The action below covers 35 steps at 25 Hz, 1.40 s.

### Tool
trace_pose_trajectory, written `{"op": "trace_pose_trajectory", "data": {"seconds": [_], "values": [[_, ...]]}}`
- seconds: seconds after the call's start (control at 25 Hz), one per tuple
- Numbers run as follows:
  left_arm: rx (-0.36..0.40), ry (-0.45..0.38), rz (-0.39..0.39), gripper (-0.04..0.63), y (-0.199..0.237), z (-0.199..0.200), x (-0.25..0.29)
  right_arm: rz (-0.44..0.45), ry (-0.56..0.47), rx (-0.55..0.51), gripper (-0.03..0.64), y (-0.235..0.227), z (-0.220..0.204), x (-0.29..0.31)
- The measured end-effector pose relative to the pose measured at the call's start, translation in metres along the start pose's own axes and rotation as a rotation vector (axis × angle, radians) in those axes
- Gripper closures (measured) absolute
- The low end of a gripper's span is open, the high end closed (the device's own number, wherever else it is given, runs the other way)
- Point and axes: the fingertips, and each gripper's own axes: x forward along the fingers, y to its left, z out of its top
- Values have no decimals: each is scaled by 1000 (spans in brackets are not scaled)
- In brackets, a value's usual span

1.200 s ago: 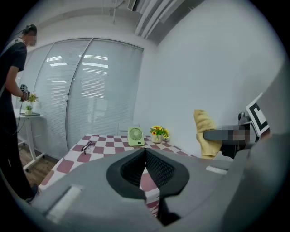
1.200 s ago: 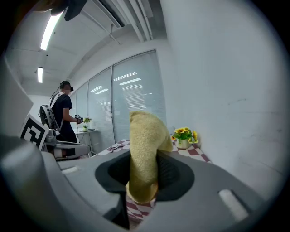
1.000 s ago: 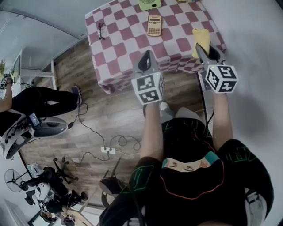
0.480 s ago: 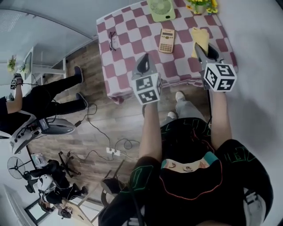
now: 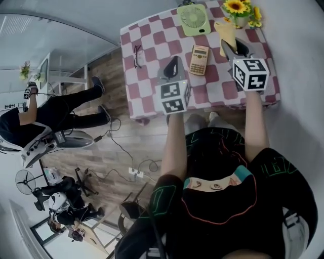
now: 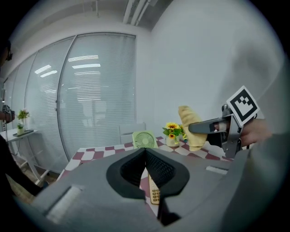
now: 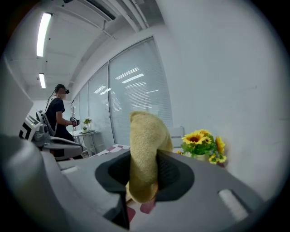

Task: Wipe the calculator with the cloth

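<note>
the right claw [image 5: 232, 49] is clamped on the yellow cloth [image 5: 226, 31]; in the right gripper view its jaws [image 7: 143, 168] pinch a thick fold of the cloth [image 7: 146, 140], which bulges up and out past the tips. the left claw [image 5: 173, 61] holds nothing, and in the left gripper view its pads [image 6: 146, 156] meet at the tips with only a thin slit below them

the calculator [image 5: 199, 59] lies flat on the checked table [image 5: 152, 45], between the two claws in the head view. it sits just right of the left claw's tip and a little left of the cloth, touching neither. its long side runs roughly from the person's edge of the table towards the green fan [image 5: 193, 19] at the far edge, leaning slightly to the right at the far end. in the left gripper view the key end of the calculator [image 6: 154, 194] shows through the slit, so the keys look to face up and the screen end probably points away, towards the fan

it looks like a light, stiff plastic slab, likely to skate on the tablecloth if the wipe pushes sideways. the empty left claw could pin it at a short end or press on a bare corner, clear of the keys, while the soft cloth is dragged along the length. the cloth is limp and bulky, so a firm grip near the fold suits it

sunflowers [image 5: 238, 7] stand at the far right corner, close behind the cloth, and glasses [image 5: 137, 55] lie well to the left
</note>
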Motion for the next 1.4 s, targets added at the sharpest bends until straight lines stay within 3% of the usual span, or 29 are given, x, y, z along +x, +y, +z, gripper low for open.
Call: {"op": "trace_pose_trajectory", "data": {"seconds": [0.16,0.36,0.96,1.4], "values": [[12,15,9,586,9,-3,7,51,75,-57,492,9,-12,27],[-25,59,6,586,23,-23,25,86,149,-194,492,21,-29,60],[-124,158,-23,586,50,-70,64,332,467,-740,492,49,-119,130],[-174,169,19,586,69,-82,62,382,541,-967,495,55,-145,146]]}}
